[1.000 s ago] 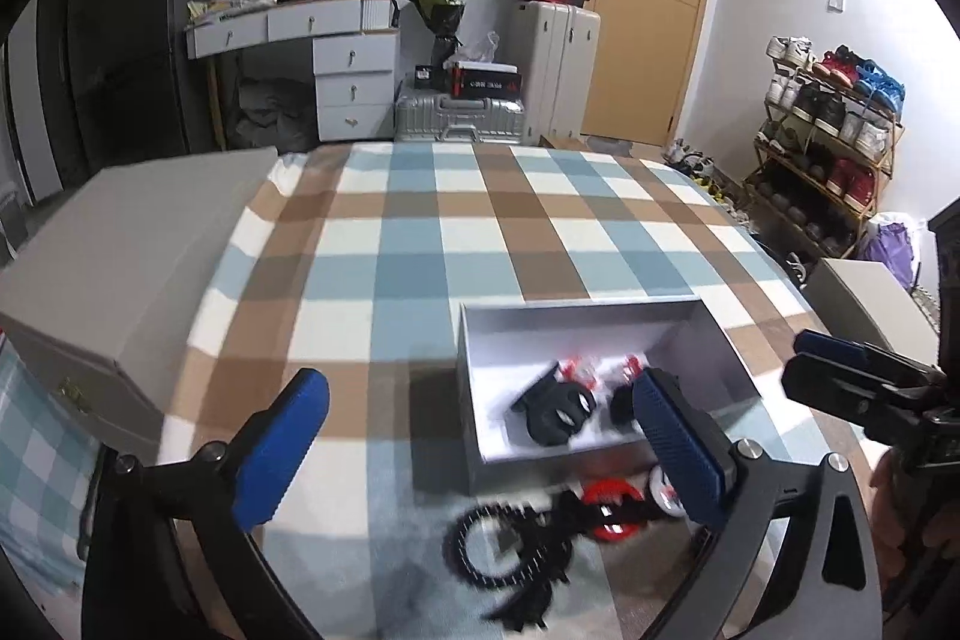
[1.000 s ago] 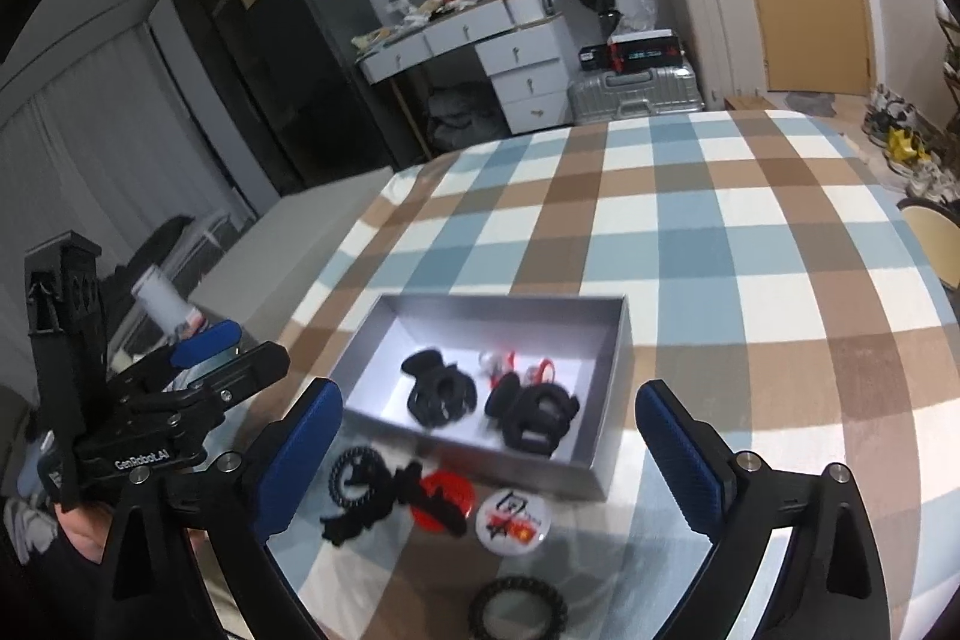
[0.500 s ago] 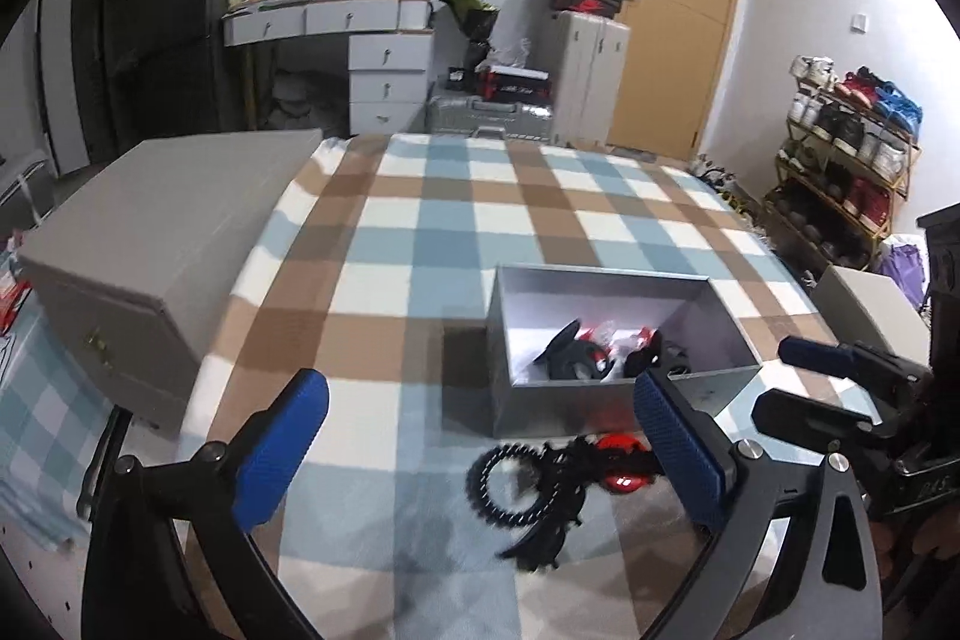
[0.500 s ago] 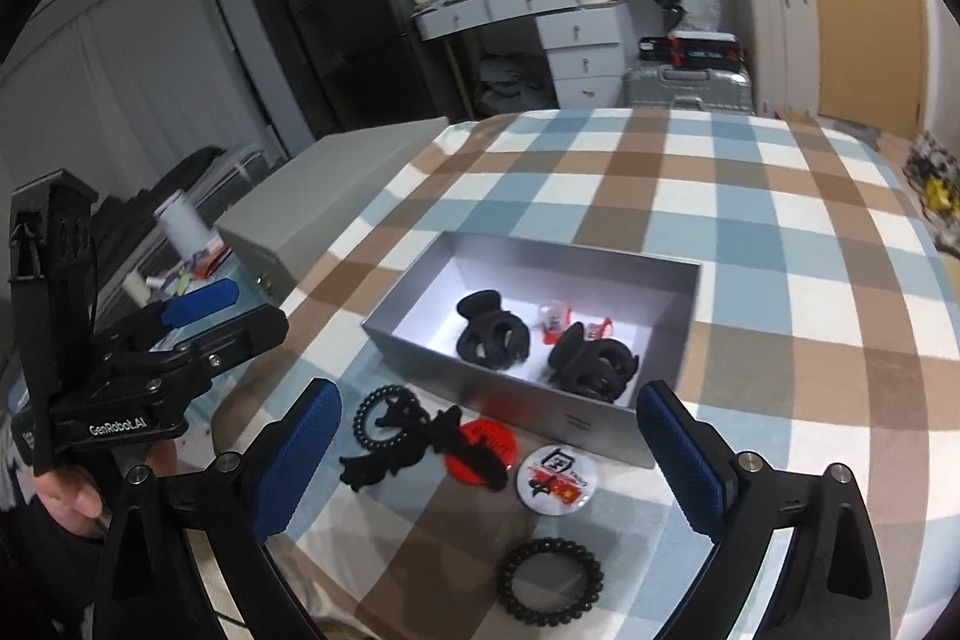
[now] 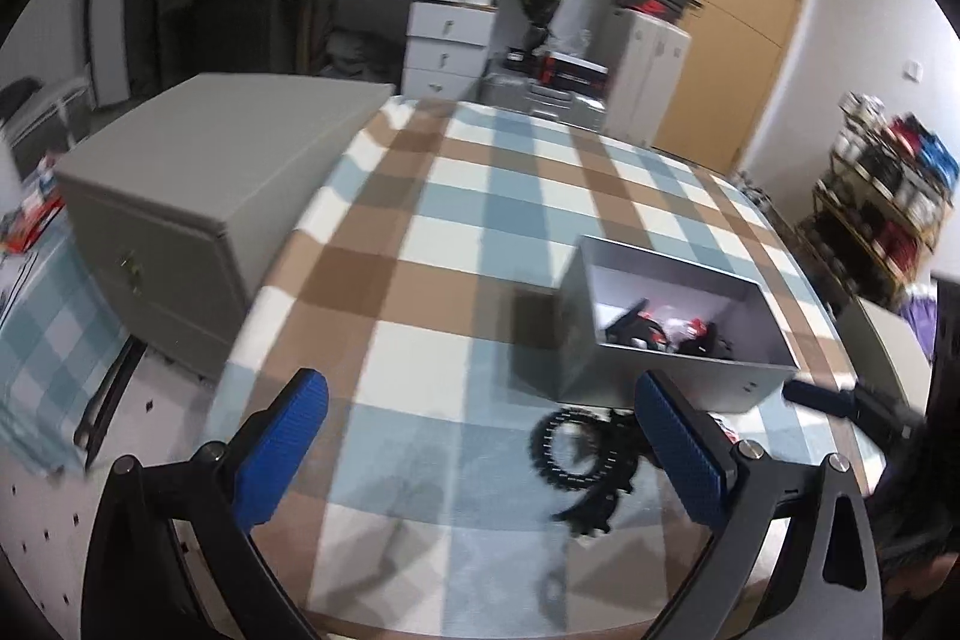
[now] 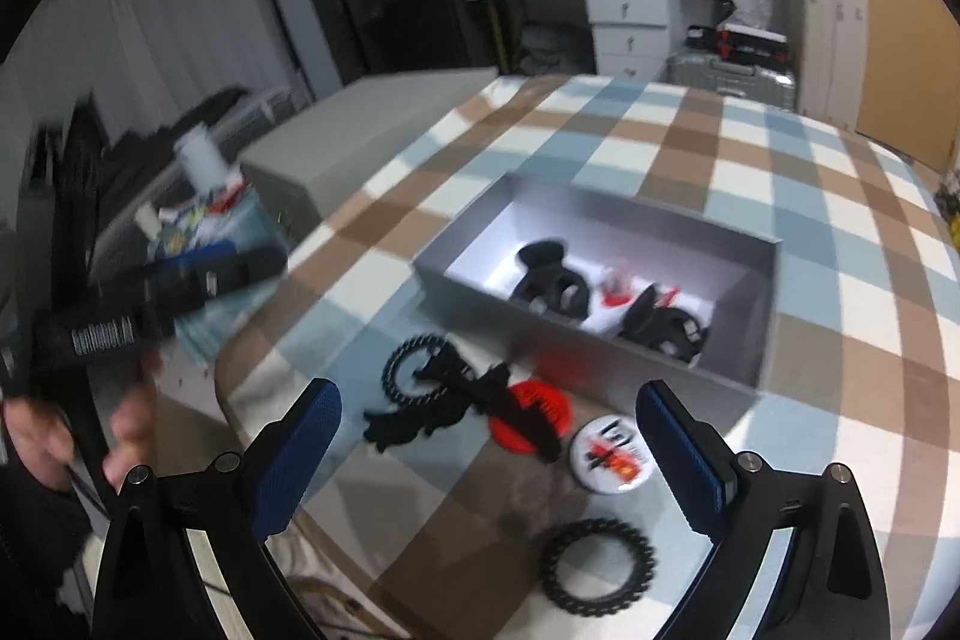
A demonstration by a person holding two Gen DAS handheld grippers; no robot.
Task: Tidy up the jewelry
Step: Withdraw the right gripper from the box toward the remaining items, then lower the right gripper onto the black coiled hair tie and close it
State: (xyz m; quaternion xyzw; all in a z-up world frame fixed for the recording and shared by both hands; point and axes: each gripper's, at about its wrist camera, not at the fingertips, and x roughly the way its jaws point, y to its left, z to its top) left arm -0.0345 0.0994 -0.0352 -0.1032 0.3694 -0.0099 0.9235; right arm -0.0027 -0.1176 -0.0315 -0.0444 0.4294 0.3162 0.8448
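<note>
Left gripper point(image 5: 480, 451): lower part of the left wrist view; jaws spread wide, nothing between them; it hangs over the checked cloth point(image 5: 456, 232) on the table
Right gripper point(image 6: 489, 454): bottom of the right wrist view; jaws wide apart and empty, above the loose pieces
Grey box point(image 6: 741, 334): open, centre right of the right wrist view; two black hair claws point(image 6: 549, 283) and small red and white bits lie inside
Loose pieces: in front of the box on the cloth; a black beaded ring with a black bow point(image 6: 429, 388), touching a red disc point(image 6: 531, 415); a white badge point(image 6: 612, 454) just beside it; a second black ring point(image 6: 597, 571) nearer the camera, apart
Person's hand point(image 6: 78, 436): blurred, left edge of the right wrist view, gripping the left tool's handle
</note>
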